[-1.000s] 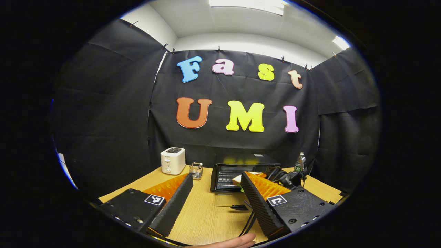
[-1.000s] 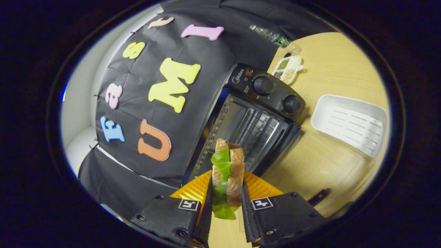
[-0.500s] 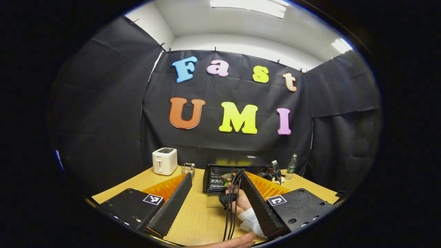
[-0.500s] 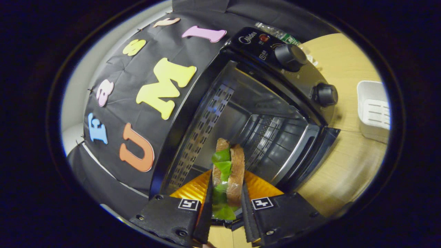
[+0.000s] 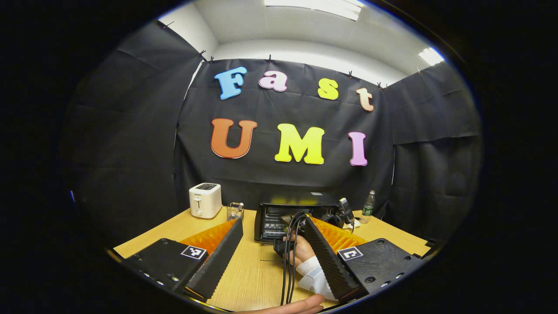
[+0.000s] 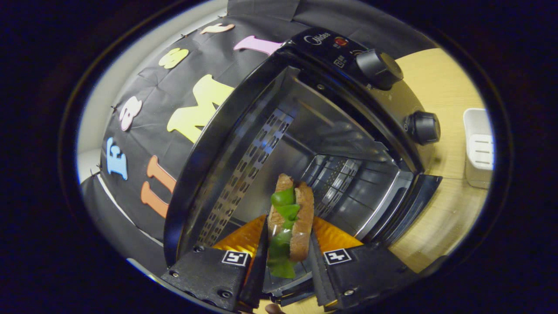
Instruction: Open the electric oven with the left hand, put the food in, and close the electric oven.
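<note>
The electric oven (image 6: 305, 144) stood on the wooden worktop (image 5: 257, 279) with its door dropped open, the bare metal chamber and its perforated side wall exposed. The right tongs (image 6: 287, 257) were pinching a sandwich (image 6: 291, 226), both fingers pressed on the 2 slices of brown bread, with green lettuce (image 6: 282, 237) sticking out along the edge. The sandwich was held on edge at the mouth of the oven, just over the lowered door and not yet resting on anything inside. On the oven's front panel sat 2 black knobs (image 6: 378, 69), and past that knob side of the oven a white tray (image 6: 478, 146) lay on the worktop.

From the left gripper view, the left tongs (image 5: 272, 244) stood spread wide and held nothing, hanging over the worktop well in front of the oven (image 5: 296, 213). Between them and the oven, a hand (image 5: 301, 255) with a white cuff reached toward the open oven, black cables (image 5: 288, 266) trailing back from it. Left of the oven stood a small glass holder (image 5: 235, 211), and beyond that a white toaster (image 5: 205, 200). A plastic bottle (image 5: 369, 206) stood to the right of the oven, near the black cloth wall.
</note>
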Available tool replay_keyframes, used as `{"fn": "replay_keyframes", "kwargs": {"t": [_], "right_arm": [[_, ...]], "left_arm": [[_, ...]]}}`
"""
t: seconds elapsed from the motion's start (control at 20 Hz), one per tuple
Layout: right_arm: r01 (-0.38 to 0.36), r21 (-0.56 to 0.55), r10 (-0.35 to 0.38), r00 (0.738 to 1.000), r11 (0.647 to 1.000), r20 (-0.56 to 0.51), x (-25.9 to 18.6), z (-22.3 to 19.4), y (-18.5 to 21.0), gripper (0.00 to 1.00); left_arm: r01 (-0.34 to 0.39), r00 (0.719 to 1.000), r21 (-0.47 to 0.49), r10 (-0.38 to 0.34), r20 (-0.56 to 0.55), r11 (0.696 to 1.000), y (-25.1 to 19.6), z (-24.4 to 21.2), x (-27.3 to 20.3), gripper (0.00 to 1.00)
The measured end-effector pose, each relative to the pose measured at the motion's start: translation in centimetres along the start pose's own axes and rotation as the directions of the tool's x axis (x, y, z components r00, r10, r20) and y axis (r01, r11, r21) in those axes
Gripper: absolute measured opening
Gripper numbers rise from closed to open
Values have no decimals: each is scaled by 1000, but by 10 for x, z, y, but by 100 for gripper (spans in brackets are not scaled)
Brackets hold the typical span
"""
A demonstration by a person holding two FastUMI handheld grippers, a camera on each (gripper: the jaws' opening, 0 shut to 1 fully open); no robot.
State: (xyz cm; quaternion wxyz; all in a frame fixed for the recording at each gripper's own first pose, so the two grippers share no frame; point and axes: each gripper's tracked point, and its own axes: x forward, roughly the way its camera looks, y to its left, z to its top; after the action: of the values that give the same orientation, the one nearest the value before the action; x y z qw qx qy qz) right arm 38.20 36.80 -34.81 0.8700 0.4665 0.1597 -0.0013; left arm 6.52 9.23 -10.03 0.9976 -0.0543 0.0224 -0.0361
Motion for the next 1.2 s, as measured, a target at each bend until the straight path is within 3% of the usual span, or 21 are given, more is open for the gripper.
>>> {"fn": "replay_keyframes", "kwargs": {"t": [0.05,0.15,0.2,0.3,0.35,0.5,0.55,0.8,1.05,1.1,1.15,1.2], "right_arm": [[17,-14,-17,1000,1000,3,-1,0,-3,52],[24,-54,-24,1000,998,8,-3,0,-1,59],[19,-87,-18,1000,996,5,-4,0,0,48],[20,-179,-19,1000,984,6,-5,-3,3,77],[24,-215,-24,1000,976,3,-5,-5,6,73],[30,-318,-41,999,948,-30,-5,-10,7,80],[21,-350,-42,998,937,-54,-6,-15,9,93],[-9,-521,-92,981,853,-168,-4,-29,7,98],[-30,-680,-180,955,732,-237,-8,-43,0,100],[-36,-701,-200,947,713,-252,-9,-45,-2,90],[-44,-717,-221,937,696,-272,-12,-48,-2,100],[-62,-731,-240,923,679,-301,-17,-52,-3,100]], "left_arm": [[-2,1000,0,2,8,1000,1,2,0,94],[0,1000,-2,0,13,1000,0,4,-1,94],[0,1000,2,0,13,1000,-1,2,-2,94],[-6,1000,10,6,11,1000,-1,0,-5,94],[-7,1000,12,6,8,1000,0,0,-5,94],[-6,1000,15,6,3,1000,-1,-1,-6,94],[-7,1000,17,7,3,1000,0,-1,-6,94],[-19,1000,10,19,6,1000,5,0,-8,94],[-31,1000,20,31,4,999,9,0,-11,94],[-32,999,24,32,1,999,10,-2,-11,94],[-40,999,27,40,1,999,12,-2,-10,94],[-48,999,31,48,4,998,14,-1,-10,94]]}}
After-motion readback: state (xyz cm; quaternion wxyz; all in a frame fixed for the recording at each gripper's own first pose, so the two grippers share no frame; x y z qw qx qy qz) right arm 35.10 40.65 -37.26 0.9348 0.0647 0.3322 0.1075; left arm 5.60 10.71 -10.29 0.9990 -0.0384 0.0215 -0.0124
